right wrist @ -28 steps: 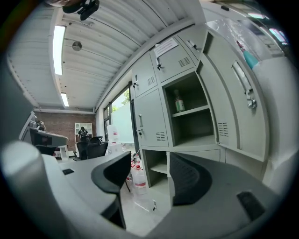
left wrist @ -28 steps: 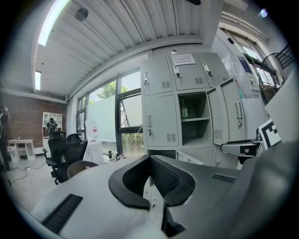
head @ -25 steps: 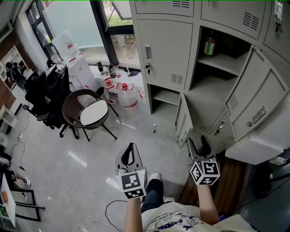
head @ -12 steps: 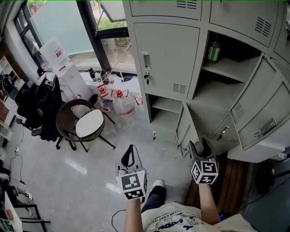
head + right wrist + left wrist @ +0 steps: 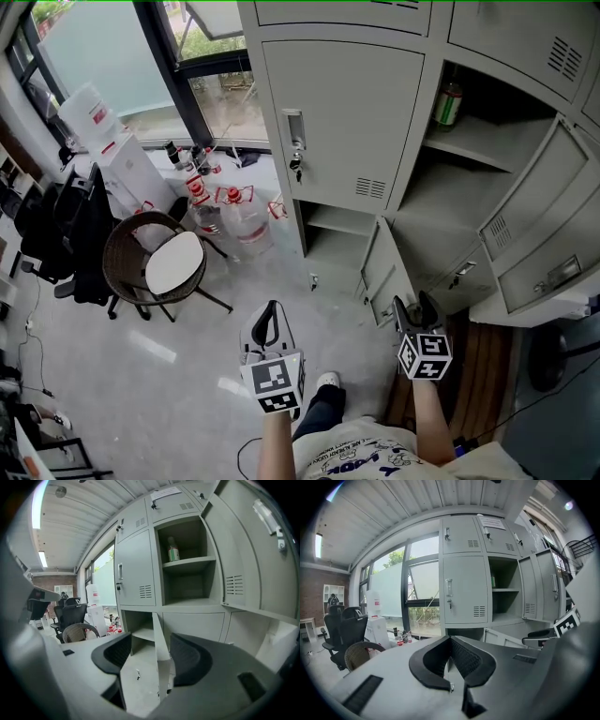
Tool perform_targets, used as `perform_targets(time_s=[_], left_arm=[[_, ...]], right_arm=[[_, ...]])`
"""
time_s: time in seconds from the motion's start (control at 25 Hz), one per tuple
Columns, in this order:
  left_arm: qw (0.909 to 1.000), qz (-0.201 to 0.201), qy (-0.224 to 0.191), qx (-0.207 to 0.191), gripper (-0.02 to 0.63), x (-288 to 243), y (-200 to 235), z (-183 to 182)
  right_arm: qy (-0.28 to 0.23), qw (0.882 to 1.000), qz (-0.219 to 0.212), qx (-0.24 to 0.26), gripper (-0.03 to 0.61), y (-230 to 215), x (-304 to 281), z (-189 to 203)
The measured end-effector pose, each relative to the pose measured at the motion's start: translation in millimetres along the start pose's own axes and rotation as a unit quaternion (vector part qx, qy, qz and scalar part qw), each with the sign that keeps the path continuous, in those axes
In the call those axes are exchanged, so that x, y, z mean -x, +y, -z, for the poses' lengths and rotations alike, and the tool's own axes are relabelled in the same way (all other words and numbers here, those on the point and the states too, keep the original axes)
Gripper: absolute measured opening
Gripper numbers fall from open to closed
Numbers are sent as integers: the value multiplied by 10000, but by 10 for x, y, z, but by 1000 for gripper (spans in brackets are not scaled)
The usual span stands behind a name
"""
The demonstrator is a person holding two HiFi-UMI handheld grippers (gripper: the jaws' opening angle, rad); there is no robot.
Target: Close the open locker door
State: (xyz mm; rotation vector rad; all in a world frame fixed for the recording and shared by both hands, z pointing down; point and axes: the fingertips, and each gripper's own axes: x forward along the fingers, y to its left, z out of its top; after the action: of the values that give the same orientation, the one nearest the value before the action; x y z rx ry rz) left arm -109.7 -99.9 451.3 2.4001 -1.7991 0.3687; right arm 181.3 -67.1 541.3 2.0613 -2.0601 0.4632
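Observation:
A bank of grey lockers [image 5: 347,122] fills the back. A low locker door [image 5: 380,267] stands swung out towards me, its shelved compartment [image 5: 337,230] open. At the right a taller door [image 5: 525,220] also hangs open, with a green bottle [image 5: 450,103] on the shelf inside. My right gripper [image 5: 415,307] is open, just short of the low door and not touching it. In the right gripper view the low door [image 5: 158,634] shows edge-on between the jaws of the right gripper [image 5: 150,651]. My left gripper [image 5: 269,322] [image 5: 450,638] is shut on nothing, over the floor.
A wicker chair with a white cushion [image 5: 159,262] and water jugs [image 5: 234,211] stand left of the lockers. A water dispenser [image 5: 103,141] and a black office chair [image 5: 66,234] are further left by the window. A wooden panel [image 5: 478,375] lies at my right.
The head view has moved closer to the lockers, so they fill more of the frame. Both grippers hold about the same place; the right one stays by the low door.

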Motion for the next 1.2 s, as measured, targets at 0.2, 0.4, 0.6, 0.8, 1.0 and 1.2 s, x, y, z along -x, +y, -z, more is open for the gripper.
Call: perform_targets(time_s=[0.2,0.4,0.6,0.8,1.0,1.2], left_arm=[[9998,114,158,12,5,-159,-10,81],[9996,193,220,-6,5,-283,-21,148],[9993,230,293,-9,5,-339,-10,198],[9990,260,371,-2,5,-362,-34,256],[9989,261,389,43,5,-364,-45,284],[9990,188,388,70,5,-349,18,301]], right_arm=[[185,9998,119,-32,258,-74,-88,123],[344,9992,189,-25,214,-114,-151,244],[438,9989,184,-36,202,-109,-177,322],[486,9985,240,91,170,-134,-181,368],[573,9980,161,229,124,-79,-201,424],[572,9976,-74,376,104,104,-220,424]])
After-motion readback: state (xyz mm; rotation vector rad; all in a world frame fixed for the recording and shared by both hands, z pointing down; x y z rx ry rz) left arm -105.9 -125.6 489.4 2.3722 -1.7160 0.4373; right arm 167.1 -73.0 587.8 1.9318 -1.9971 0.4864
